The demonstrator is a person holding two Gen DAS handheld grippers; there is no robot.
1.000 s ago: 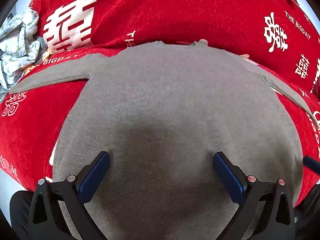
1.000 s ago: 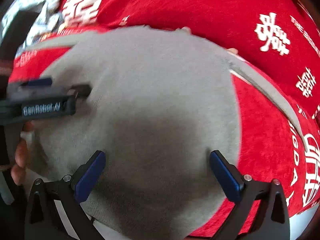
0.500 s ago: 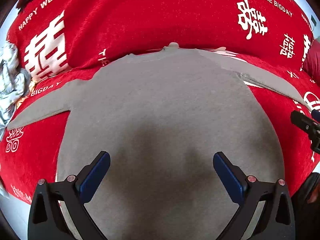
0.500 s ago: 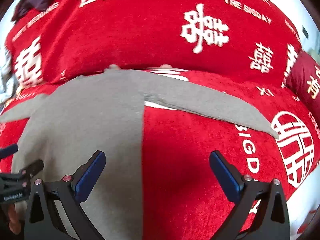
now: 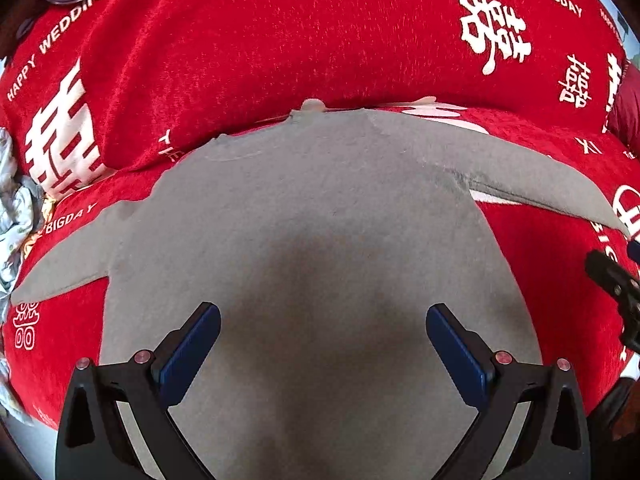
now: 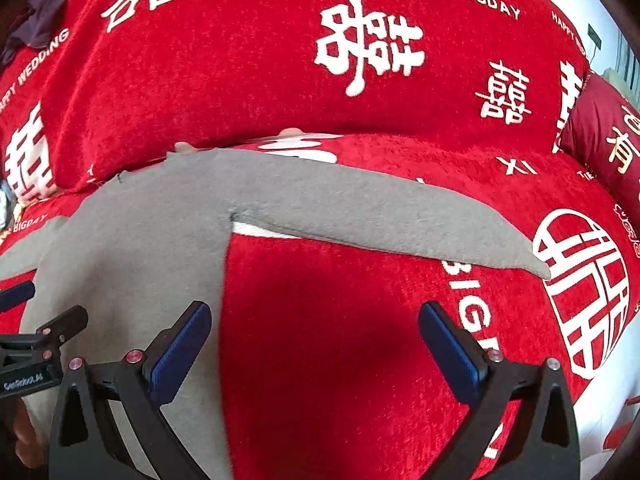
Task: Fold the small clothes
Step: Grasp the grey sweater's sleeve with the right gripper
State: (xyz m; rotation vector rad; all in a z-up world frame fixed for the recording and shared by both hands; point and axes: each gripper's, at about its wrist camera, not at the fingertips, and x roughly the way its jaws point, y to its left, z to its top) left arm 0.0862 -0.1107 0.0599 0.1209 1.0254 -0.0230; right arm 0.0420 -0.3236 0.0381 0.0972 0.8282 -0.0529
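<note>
A grey top (image 5: 312, 216) lies flat on the red bedspread (image 6: 360, 320), sleeves spread. Both the left hand-held gripper (image 5: 322, 344) and right hand-held gripper (image 6: 314, 340) hover with fingers apart, empty.

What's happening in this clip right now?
A person holds two grippers over a grey long-sleeved top spread flat on a red printed blanket. The left gripper hangs open above the body of the top, and the right gripper hangs open near the right sleeve. Neither grips anything; no fold made yet.
</note>
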